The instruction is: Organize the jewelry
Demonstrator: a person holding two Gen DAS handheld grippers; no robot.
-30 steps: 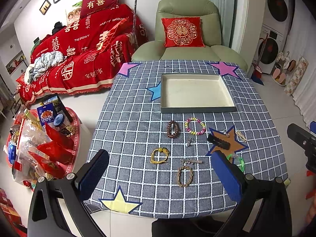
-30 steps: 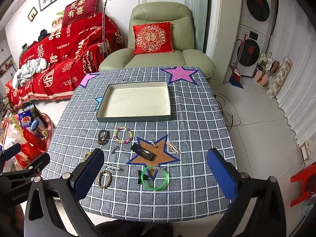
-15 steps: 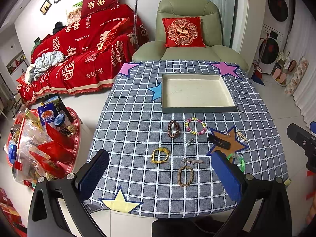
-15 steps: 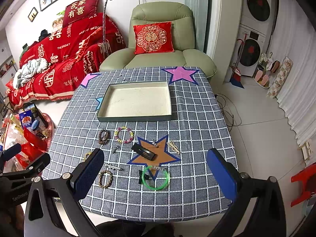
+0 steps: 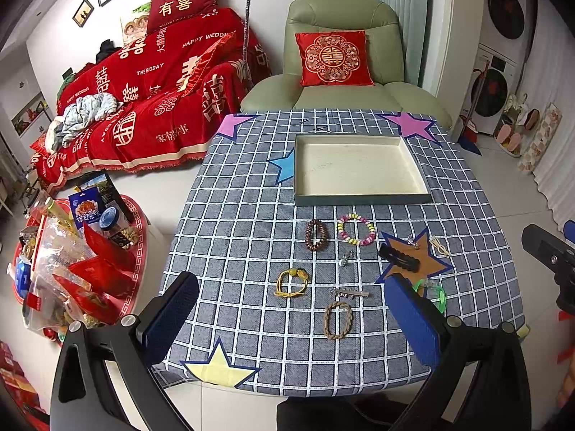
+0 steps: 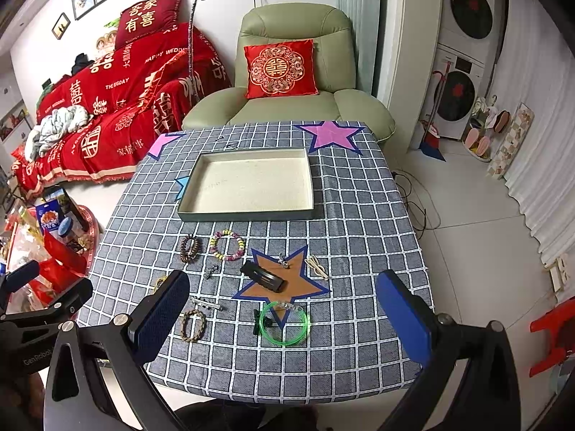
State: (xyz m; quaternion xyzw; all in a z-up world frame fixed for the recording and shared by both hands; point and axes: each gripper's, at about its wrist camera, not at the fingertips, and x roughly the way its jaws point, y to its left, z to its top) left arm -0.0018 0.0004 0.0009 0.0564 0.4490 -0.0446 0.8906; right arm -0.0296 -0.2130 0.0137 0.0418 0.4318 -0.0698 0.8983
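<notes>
An empty shallow tray (image 5: 424,199) (image 6: 248,215) sits at the far middle of the checked table. In front of it lie a brown bead bracelet (image 5: 315,235) (image 6: 189,248), a pastel bead bracelet (image 5: 356,229) (image 6: 228,245), a black hair clip (image 5: 399,257) (image 6: 263,277), a yellow cord bracelet (image 5: 291,282), a braided bracelet (image 5: 338,319) (image 6: 192,325), a silver clip (image 5: 350,292) (image 6: 206,304) and a green ring (image 6: 284,324). My left gripper (image 5: 291,319) and right gripper (image 6: 282,318) are both open and empty above the table's near edge.
A green armchair (image 5: 341,82) with a red cushion stands behind the table. A red sofa (image 5: 151,97) is at the left. A red tray of snacks (image 5: 72,258) lies on the floor left of the table. Washing machines (image 6: 463,54) stand at the right.
</notes>
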